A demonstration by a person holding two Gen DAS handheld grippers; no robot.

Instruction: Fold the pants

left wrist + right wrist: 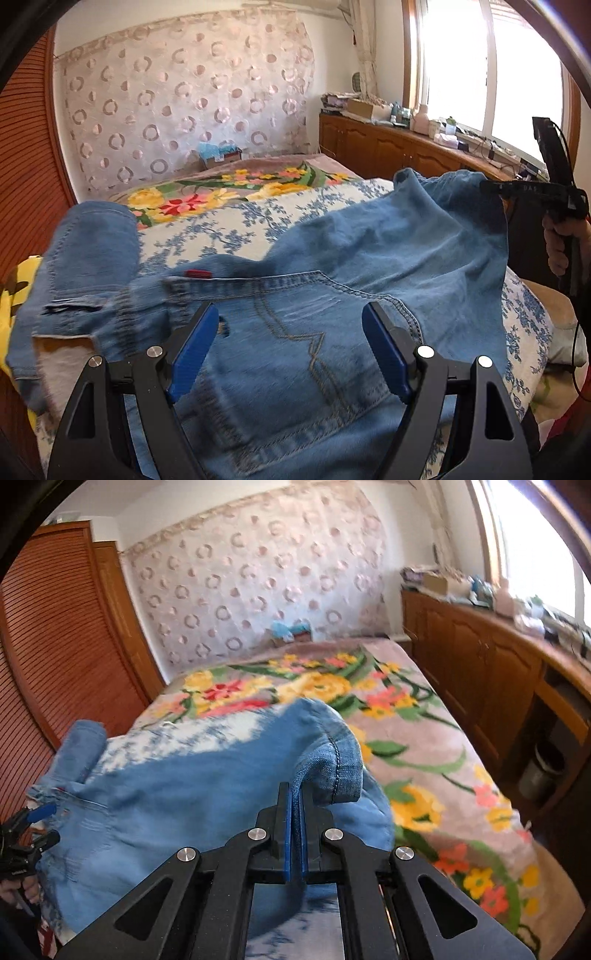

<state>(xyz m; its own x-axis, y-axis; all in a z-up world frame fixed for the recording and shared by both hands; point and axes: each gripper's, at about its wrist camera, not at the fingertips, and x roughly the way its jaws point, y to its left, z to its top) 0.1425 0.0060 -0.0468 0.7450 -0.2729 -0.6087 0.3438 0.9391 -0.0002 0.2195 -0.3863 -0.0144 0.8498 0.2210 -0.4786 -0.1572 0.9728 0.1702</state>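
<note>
The light-blue denim pants lie crumpled across the flower-patterned bed blanket, orange-stitched back pocket upward. The right gripper pinches a hemmed fold, lifting it off the blanket; the left gripper hangs spread above the pocket.

Grippers, pair, hand-held.
Left gripper: jaws wide apart, angled downward. Right gripper: jaws clamped together, raised, hand on grip.
</note>
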